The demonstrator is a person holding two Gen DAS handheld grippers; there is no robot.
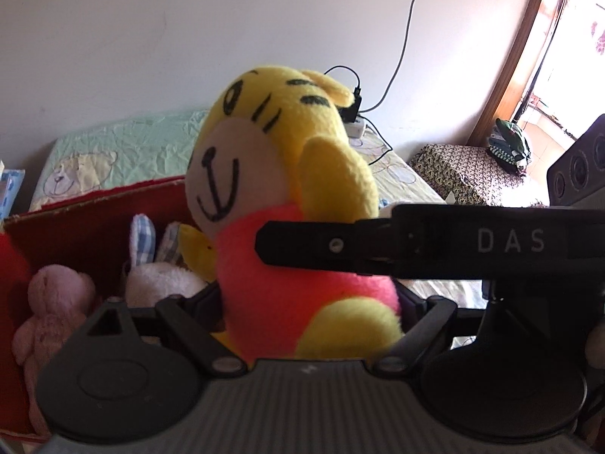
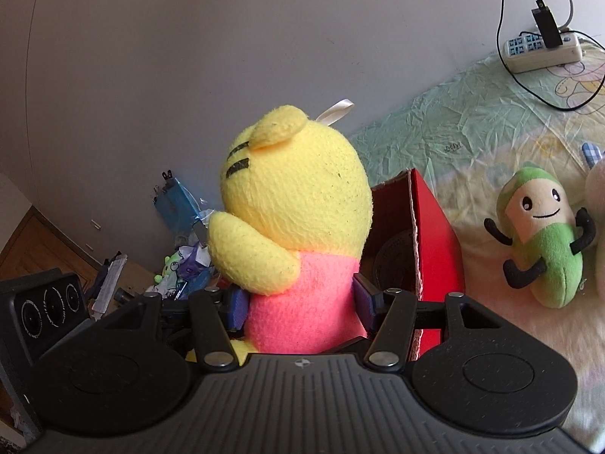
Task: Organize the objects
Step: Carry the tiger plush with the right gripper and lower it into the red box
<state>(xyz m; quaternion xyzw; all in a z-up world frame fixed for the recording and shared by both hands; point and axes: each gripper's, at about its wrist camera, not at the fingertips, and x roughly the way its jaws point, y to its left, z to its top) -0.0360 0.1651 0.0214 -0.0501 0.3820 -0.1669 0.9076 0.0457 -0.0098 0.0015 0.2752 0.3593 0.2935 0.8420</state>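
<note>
Presently, both grippers grasp the same yellow tiger plush toy (image 1: 287, 196) by its pink body. The left gripper (image 1: 308, 302) clamps the lower torso from the front; its face is turned toward that camera. The right gripper (image 2: 300, 308) presses its blue pads (image 2: 237, 308) against either side of the pink back. In the left view one finger of the right gripper lies across the toy's chest. The toy is held upright, off the bed, over the near edge of the open red cardboard box (image 1: 94, 223). Inside the box lie a pink plush (image 1: 49, 302) and a white plush rabbit with checked ears (image 1: 159, 265). A green bean plush (image 2: 544, 242) lies on the bed (image 2: 453, 143) beside the box. A power strip (image 2: 540, 51) with a charger plugged in rests near the wall.
</note>
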